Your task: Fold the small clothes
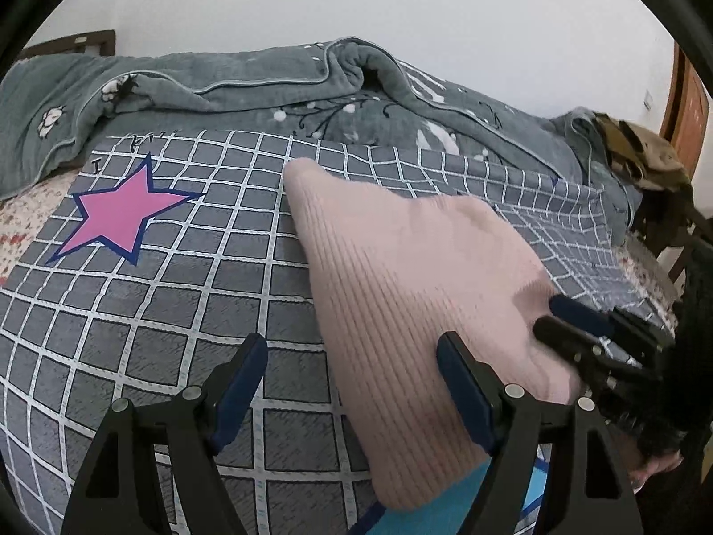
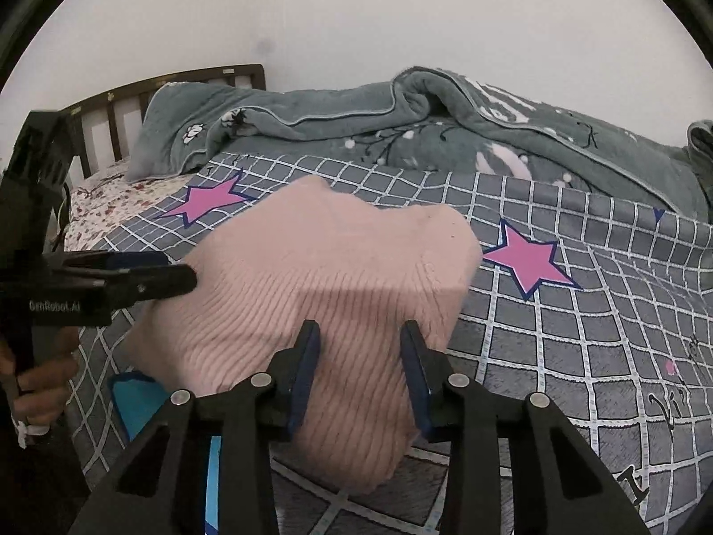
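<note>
Right gripper [image 2: 361,343] over ribbed pink knit [image 2: 312,276]

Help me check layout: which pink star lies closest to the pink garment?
The pink star beside the pink knit garment almost touches it; the star near the green blanket lies apart.

Readable markings: "GenRobot.AI", pale lettering on the black body of the left gripper [image 2: 178,274], seen from the right wrist. Dark handwritten-style lettering on the grey checked bedspread [image 2: 579,356]; only a capital "I" is legible, left wrist view.
</note>
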`<state>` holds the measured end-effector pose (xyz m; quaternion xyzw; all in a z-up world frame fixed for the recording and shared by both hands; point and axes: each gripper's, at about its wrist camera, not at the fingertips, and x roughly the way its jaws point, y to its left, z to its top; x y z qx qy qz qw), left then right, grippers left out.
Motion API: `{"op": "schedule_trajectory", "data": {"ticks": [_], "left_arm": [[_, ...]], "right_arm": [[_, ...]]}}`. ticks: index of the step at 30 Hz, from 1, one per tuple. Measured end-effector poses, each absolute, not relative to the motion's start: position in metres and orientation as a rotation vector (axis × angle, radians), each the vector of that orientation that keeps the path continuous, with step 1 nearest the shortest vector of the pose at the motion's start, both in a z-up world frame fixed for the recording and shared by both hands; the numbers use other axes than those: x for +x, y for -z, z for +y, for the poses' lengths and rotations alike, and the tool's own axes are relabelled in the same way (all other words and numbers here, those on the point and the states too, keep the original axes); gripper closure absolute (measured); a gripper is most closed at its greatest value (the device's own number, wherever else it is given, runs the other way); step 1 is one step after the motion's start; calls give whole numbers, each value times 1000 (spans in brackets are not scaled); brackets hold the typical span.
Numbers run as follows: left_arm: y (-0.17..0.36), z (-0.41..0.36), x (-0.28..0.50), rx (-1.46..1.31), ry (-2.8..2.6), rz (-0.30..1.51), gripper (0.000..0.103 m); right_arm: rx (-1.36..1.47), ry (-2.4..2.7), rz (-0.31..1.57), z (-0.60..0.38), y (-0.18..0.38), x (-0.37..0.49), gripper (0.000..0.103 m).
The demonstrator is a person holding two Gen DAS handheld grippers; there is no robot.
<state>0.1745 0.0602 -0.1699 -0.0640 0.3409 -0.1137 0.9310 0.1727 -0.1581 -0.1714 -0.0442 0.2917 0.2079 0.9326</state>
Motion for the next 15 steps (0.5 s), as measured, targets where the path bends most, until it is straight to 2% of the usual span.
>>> {"op": "schedule_trajectory", "data": {"ticks": [7,15], "left_arm": [[167,61,172,-126,224,684,25],[157,64,180,-133,201,661,26]], "right_arm": [[-27,-446,617,-168,163,179,76],[-23,-447,551,-154,139,188,73]]}}
